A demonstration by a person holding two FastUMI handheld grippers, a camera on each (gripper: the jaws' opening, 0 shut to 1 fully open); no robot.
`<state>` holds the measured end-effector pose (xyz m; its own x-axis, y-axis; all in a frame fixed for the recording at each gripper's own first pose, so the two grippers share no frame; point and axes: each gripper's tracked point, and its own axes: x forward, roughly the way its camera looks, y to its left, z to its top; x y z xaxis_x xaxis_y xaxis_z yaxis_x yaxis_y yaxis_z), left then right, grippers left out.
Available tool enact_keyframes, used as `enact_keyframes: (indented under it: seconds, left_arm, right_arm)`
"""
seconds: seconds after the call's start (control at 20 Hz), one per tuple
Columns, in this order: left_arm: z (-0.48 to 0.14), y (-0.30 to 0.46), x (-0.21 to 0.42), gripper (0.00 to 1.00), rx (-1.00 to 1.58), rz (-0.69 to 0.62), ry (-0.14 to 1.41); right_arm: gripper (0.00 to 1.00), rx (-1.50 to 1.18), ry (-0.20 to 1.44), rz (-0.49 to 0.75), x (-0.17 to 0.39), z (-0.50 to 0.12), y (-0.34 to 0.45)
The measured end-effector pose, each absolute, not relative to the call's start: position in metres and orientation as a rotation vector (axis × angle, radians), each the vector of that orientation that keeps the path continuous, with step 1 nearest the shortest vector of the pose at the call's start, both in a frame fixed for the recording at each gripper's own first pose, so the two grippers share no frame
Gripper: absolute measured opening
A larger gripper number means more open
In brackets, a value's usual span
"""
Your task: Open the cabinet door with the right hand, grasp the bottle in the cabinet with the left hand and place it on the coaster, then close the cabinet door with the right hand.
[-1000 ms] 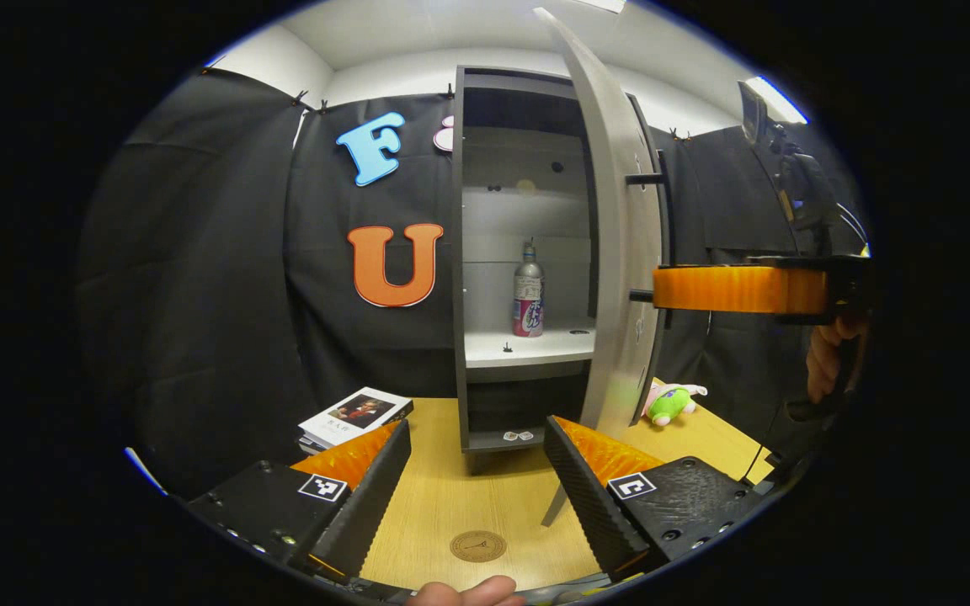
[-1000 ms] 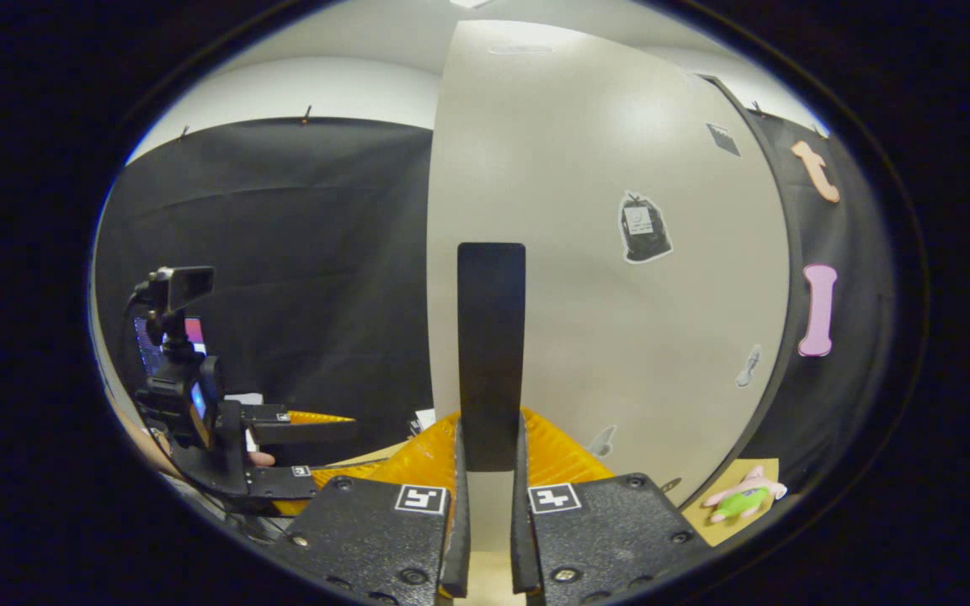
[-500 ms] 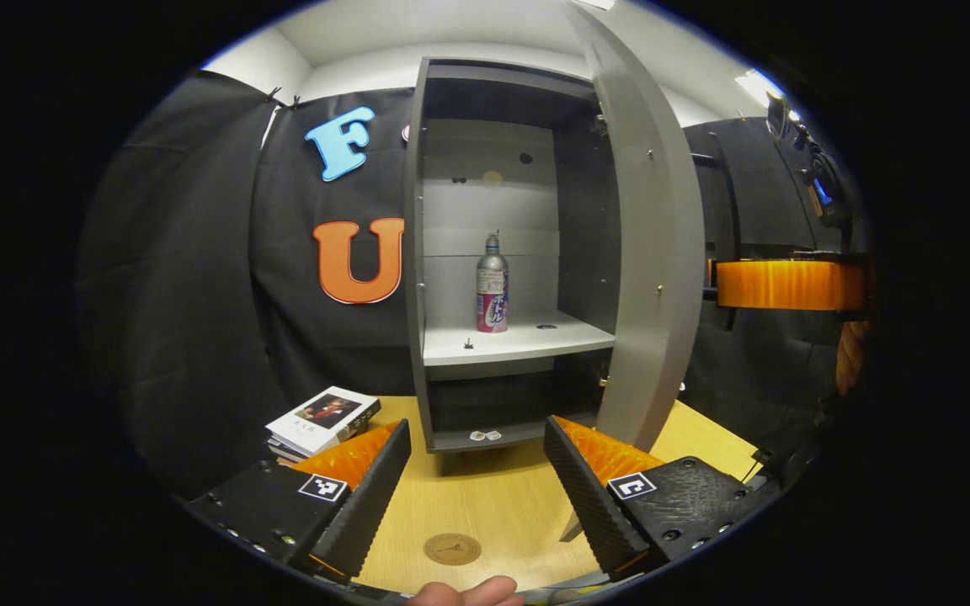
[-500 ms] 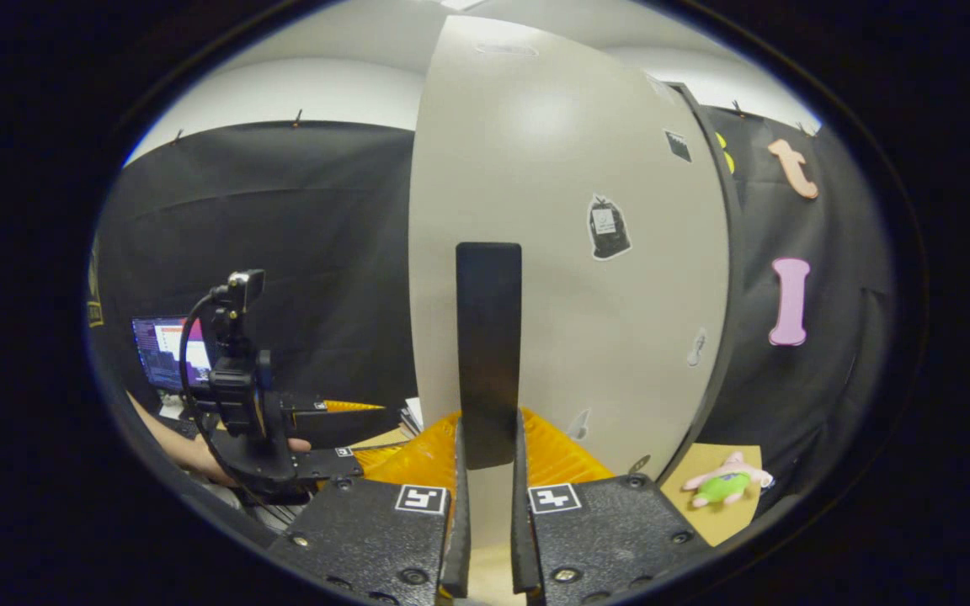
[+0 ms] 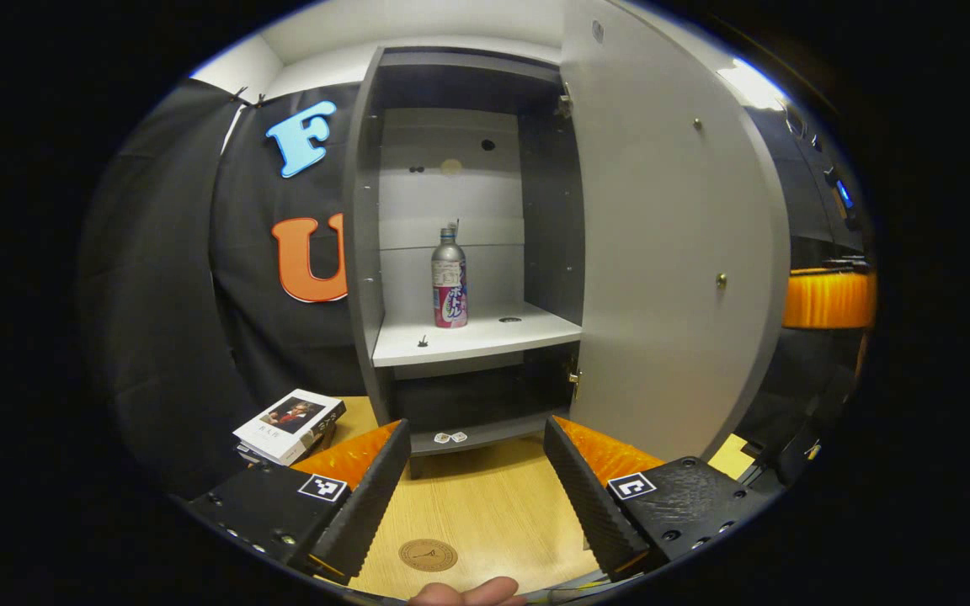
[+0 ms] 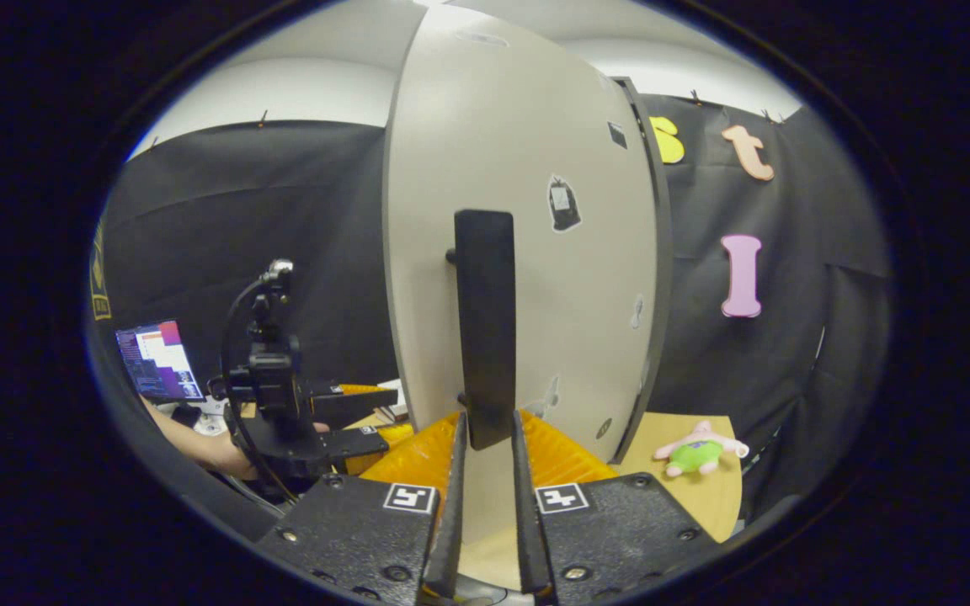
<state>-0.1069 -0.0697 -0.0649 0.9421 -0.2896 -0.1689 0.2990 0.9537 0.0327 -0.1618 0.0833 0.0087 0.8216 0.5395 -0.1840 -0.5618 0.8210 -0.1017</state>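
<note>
Cabinet door (image 5: 670,252): swung wide open, seen at 3 o'clock in the left gripper view; its outer face (image 6: 527,252) takes the centre of the right gripper view.

Door handle (image 6: 485,328): dark vertical bar. The right gripper (image 6: 485,471) has both fingers closed on its lower end.

Left gripper (image 5: 477,488): fingers spread wide apart, holding nothing, low over the wooden tabletop (image 5: 485,513) in front of the cabinet (image 5: 451,210). In the right gripper view it appears at 9 o'clock (image 6: 342,417), held by a hand.

Bottle (image 5: 449,279): on the white middle shelf (image 5: 477,337), toward the back and left of centre, at 12 o'clock from the left gripper. Upright, long axis vertical, cap pointing up, label facing outward. Nothing touches it.

Coaster (image 5: 428,555): round, flat on the tabletop at 6 o'clock, between the left gripper's fingers in the view.

Other items: book (image 5: 290,417) at 8 o'clock; a plush toy (image 6: 698,453) on the table at 4 o'clock in the right gripper view.

Risks, as judged:
- The bottle is tall and narrow; a finger nudging it on the way in would likely tip it against the back panel.
- The left cabinet wall and the shelf edge stand close to the approach; a skewed entry could strike them.
- The door might drift back into the left arm's path if the right gripper lets go.
- A grip on the tapered neck may slip; the body gives a surer hold.
</note>
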Motion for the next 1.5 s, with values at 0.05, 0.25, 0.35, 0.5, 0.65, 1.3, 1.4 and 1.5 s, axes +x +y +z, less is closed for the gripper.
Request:
enact_keyframes:
  seconds: [0.05,0.25,0.35,0.5,0.65,1.3,1.4,1.5]
  left_arm:
    - [-0.067,-0.073,-0.103,0.96,0.067,-0.304,0.167]
    - [-0.067,-0.085,-0.085,0.96,0.071,-0.315,0.161]
    - [-0.061,-0.088,-0.075,0.96,0.067,-0.319,0.149]
    - [-0.052,-0.089,-0.058,0.96,0.066,-0.322,0.128]
    - [-0.029,-0.088,-0.025,0.96,0.103,-0.301,0.069]
    - [0.009,-0.088,0.227,1.0,0.114,-0.125,0.078]
    - [0.01,-0.095,0.248,0.96,0.113,-0.13,0.077]
    - [0.013,-0.097,0.258,0.96,0.109,-0.134,0.077]
  right_arm:
    - [0.36,-0.155,0.154,0.579,-0.162,0.007,0.081]
    - [0.76,-0.205,0.119,0.477,-0.158,0.005,0.064]
    - [0.8,-0.187,0.105,0.419,-0.157,0.009,0.052]
    - [0.81,-0.122,0.068,0.32,-0.155,0.019,0.022]
    - [0.92,-0.043,0.061,0.258,-0.154,0.023,-0.002]
    - [0.9,0.065,0.099,0.145,-0.161,0.013,-0.044]
    - [0.9,0.085,0.112,0.126,-0.161,0.01,-0.053]
    - [0.9,0.101,0.126,0.114,-0.16,0.008,-0.058]
